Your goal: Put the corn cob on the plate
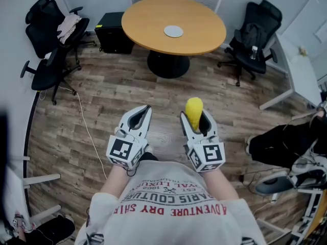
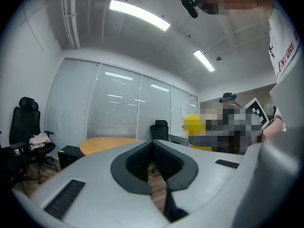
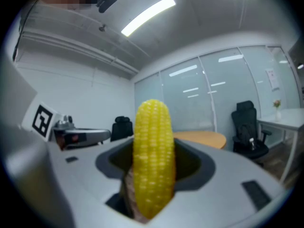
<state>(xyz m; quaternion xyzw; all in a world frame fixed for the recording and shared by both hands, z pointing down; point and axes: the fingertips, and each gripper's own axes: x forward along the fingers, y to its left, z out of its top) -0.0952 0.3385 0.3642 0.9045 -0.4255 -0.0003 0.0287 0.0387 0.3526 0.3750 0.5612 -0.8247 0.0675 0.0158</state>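
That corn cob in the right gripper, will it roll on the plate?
Probably: the corn cob is round and tapered, so it may roll on the flat-looking plate. It juts out without sagging, so likely stiff.

R tool [image 1: 195, 119] grips corn cob [image 1: 193, 107]; plate [image 1: 173, 31] on round table [image 1: 148, 19] (well apart).

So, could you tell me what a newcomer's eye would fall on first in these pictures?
The bright yellow corn cob stands out first, clamped upright in the right gripper just in front of the person's chest. Next comes the round wooden table farther ahead, with a small white plate at its centre. The left gripper, beside the right one, is shut with nothing in it.
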